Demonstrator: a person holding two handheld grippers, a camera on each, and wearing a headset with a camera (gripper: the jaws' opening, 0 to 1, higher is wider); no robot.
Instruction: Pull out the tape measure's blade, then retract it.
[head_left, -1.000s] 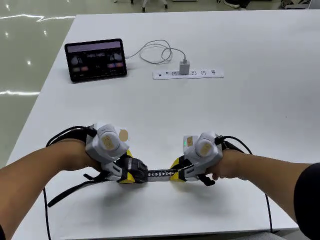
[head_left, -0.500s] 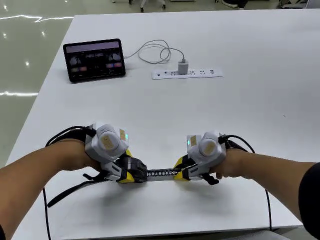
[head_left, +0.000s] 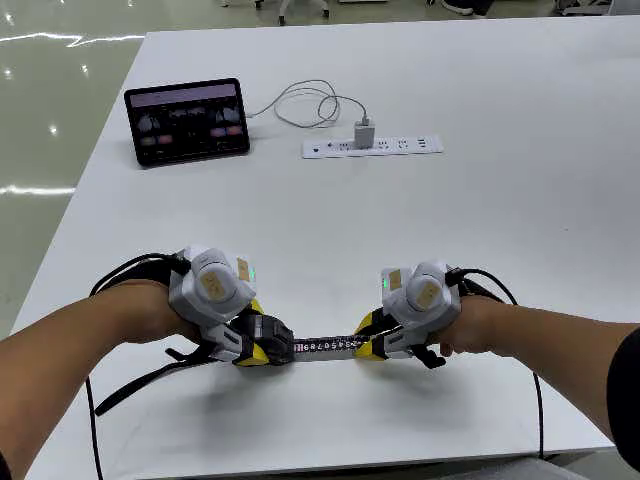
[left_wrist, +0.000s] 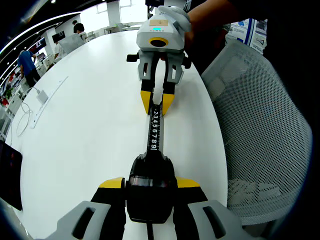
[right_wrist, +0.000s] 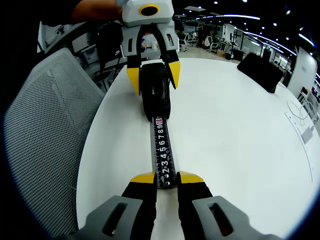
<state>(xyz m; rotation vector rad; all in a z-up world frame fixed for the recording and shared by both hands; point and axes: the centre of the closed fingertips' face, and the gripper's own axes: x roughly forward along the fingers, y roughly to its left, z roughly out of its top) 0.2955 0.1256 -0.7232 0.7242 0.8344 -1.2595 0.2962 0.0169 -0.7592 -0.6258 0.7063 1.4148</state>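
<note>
In the head view, close to the table's (head_left: 400, 230) near edge, our left claw (head_left: 257, 336) is clamped on the tape measure's case (head_left: 272, 341). Our right claw (head_left: 365, 337) pinches the tip of the blade (head_left: 325, 347), which lies along that edge between them. In the left gripper view the blade's long axis runs straight ahead from the case to the other claw, numbers facing up. In the right gripper view the same line leads back to the case, with a short stretch exposed. We judge the pull should follow this axis, toward the table's right edge.
</note>
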